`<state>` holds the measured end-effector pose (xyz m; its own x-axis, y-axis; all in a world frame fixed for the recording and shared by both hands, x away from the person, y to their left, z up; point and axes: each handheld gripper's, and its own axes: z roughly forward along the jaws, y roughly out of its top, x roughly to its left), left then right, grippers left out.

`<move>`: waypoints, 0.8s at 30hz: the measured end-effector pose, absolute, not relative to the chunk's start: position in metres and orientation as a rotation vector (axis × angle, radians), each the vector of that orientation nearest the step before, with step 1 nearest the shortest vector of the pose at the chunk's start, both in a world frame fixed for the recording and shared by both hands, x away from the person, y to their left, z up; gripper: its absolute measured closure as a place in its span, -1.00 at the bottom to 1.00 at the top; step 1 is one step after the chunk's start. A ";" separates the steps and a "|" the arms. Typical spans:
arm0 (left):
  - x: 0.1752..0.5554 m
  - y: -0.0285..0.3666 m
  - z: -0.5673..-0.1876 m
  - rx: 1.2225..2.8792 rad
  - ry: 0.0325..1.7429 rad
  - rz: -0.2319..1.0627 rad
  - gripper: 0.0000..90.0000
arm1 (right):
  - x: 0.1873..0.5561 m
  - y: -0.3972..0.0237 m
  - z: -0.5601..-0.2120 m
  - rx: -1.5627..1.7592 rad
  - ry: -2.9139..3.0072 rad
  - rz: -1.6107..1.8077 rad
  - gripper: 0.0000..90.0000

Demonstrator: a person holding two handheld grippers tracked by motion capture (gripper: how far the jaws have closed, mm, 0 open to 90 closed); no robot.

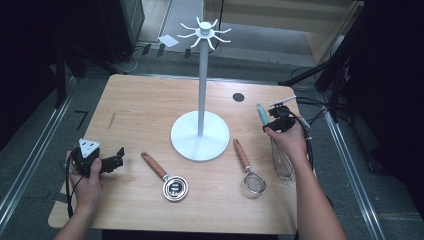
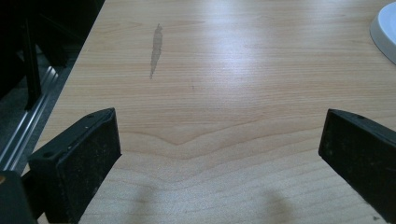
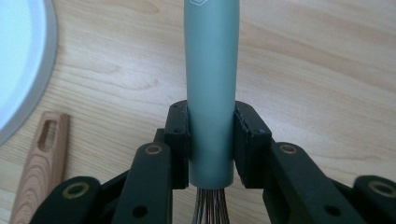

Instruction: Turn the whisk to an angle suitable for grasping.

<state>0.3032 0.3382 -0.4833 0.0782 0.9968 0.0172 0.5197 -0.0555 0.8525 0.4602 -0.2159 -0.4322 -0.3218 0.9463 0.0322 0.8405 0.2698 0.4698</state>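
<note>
A whisk with a grey-green handle (image 1: 261, 114) (image 3: 211, 84) and wire loops (image 1: 284, 162) is held over the table's right side. My right gripper (image 1: 272, 122) (image 3: 211, 140) is shut on that handle, both pads pressed against its lower end, wires trailing below. My left gripper (image 1: 112, 161) (image 2: 219, 154) rests at the table's left front, its jaws wide open over bare wood. A white hook stand (image 1: 201, 135) with a round base rises in the middle. A small strainer (image 1: 252, 180) with a wooden handle and a metal measuring cup (image 1: 174, 189) with a wooden handle lie in front of it.
The wooden table (image 1: 145, 105) has a round black grommet (image 1: 238, 97) at the back right. A grey smear (image 2: 156, 49) marks the wood ahead of the left gripper. Dark floor, rails and cables surround the table; the strainer's handle end (image 3: 42, 158) lies left of the whisk.
</note>
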 end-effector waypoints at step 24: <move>0.303 0.338 -0.483 1.663 1.523 0.874 -1.00 | 0.417 -0.204 -0.382 1.374 1.980 1.096 0.58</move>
<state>0.3030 0.3382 -0.4833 0.0776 0.9968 0.0178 0.5188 -0.0556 0.8531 0.4173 -0.2039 -0.3819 -0.3742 0.9260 0.0498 0.5338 0.1712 0.8281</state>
